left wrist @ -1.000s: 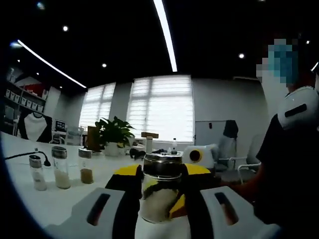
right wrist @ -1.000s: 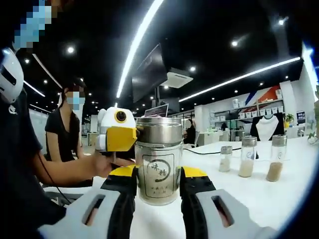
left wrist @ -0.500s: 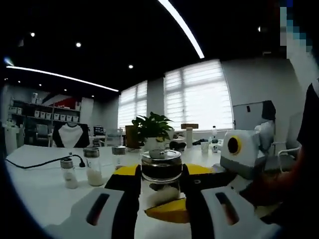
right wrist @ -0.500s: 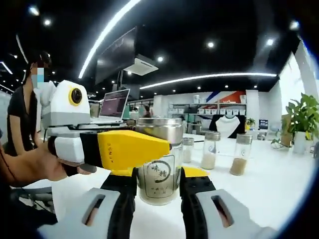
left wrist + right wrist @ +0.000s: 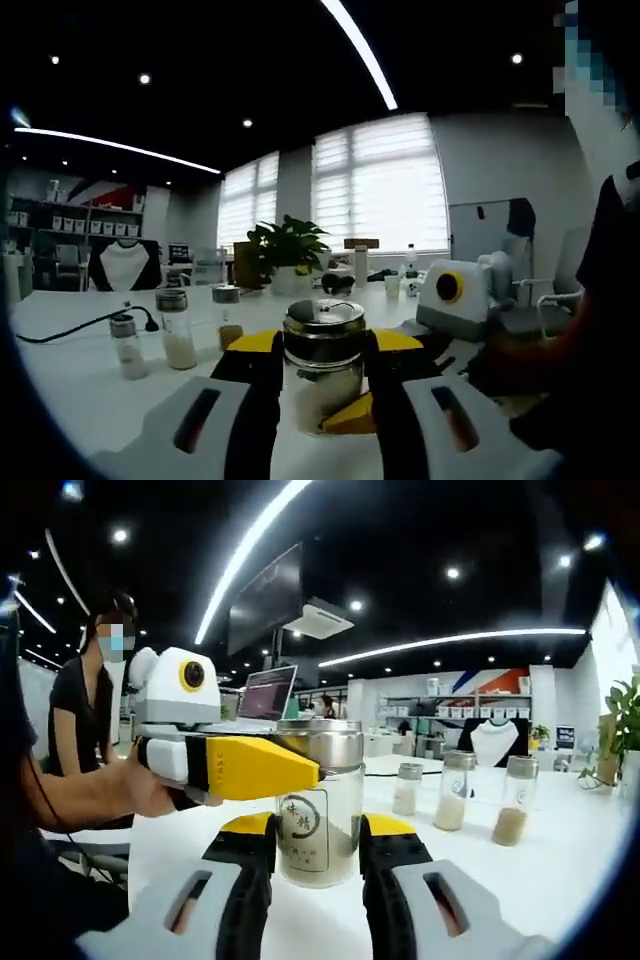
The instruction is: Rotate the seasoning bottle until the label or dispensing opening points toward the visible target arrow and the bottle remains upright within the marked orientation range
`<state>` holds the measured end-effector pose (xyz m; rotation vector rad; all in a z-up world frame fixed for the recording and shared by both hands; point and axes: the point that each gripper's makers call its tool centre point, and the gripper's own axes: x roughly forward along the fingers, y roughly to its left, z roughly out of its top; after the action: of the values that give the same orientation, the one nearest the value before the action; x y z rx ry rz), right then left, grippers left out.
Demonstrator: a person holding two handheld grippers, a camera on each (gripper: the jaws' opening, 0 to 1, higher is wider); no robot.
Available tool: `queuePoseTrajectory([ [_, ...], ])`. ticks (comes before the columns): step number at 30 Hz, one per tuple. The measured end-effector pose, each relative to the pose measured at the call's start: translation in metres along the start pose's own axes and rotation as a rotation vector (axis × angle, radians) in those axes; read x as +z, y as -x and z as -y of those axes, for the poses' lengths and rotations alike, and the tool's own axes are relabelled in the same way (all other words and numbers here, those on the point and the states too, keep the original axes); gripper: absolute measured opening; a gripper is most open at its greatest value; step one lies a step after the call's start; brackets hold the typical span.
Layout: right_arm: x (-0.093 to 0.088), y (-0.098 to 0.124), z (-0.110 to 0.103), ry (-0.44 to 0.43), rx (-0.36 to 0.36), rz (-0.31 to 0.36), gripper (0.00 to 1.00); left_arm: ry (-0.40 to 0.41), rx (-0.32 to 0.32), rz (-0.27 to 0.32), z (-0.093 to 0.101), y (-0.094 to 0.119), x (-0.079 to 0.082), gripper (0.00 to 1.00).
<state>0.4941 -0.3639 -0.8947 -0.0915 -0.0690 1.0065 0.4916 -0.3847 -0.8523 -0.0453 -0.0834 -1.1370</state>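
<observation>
A glass seasoning bottle (image 5: pixel 318 825) with a steel lid and a round dark label stands upright on the white table (image 5: pixel 560 870); the label is turned a little left of the camera. My right gripper (image 5: pixel 317 852) is shut on the bottle's glass body, one jaw on each side. The left gripper (image 5: pixel 250 768) reaches in from the left, held by a hand, its yellow jaw lying against the lid. In the left gripper view the same bottle (image 5: pixel 322 365) sits between my left gripper's (image 5: pixel 322 375) jaws at lid height, and a yellow tip of the right gripper (image 5: pixel 350 416) shows low beside it.
Three small spice jars (image 5: pixel 453 790) stand in a row to the right, seen again as jars (image 5: pixel 178 328) at the left with a black cable (image 5: pixel 80 324). A potted plant (image 5: pixel 285 250) and a laptop (image 5: pixel 268 693) sit farther back. A seated person (image 5: pixel 85 720) is at the left.
The bottle's label has turned from facing the right camera to slightly left. The left gripper swung round the bottle, so its yellow jaw now crosses the lid in the right gripper view.
</observation>
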Motion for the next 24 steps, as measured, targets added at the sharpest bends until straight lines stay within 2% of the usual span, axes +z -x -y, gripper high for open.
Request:
queuePoseTrajectory([
  [3, 0.000, 0.002, -0.008, -0.003, 0.068, -0.009, 0.31, 0.033, -0.114, -0.029, 0.007, 0.005, -0.003, 0.34],
  [5, -0.001, 0.002, -0.013, 0.004, 0.090, -0.010, 0.31, 0.007, -0.181, -0.026, 0.015, 0.007, -0.003, 0.34],
  [6, -0.001, 0.002, -0.013, 0.001, 0.091, -0.011, 0.31, 0.013, -0.175, -0.026, 0.013, 0.007, -0.003, 0.34],
  [10, 0.000, 0.000, -0.013, -0.060, 0.056, -0.003, 0.31, 0.021, -0.122, -0.007, 0.012, 0.003, -0.001, 0.35],
  [13, 0.001, -0.003, -0.008, -0.048, -0.009, 0.003, 0.31, -0.040, -0.023, 0.003, 0.008, -0.002, 0.001, 0.35],
  [16, -0.001, -0.006, -0.006, -0.034, -0.062, -0.017, 0.31, -0.063, 0.047, -0.006, 0.005, -0.006, -0.001, 0.36],
  [19, -0.003, -0.008, 0.000, -0.056, -0.128, -0.028, 0.31, -0.032, 0.128, -0.017, -0.001, -0.005, -0.003, 0.36],
  [22, -0.003, -0.011, 0.003, -0.088, -0.164, -0.010, 0.31, -0.042, 0.167, -0.013, -0.004, -0.005, -0.003, 0.36],
  [24, -0.005, -0.012, 0.003, -0.094, -0.165, -0.013, 0.31, -0.048, 0.189, -0.032, -0.006, -0.004, -0.005, 0.36],
])
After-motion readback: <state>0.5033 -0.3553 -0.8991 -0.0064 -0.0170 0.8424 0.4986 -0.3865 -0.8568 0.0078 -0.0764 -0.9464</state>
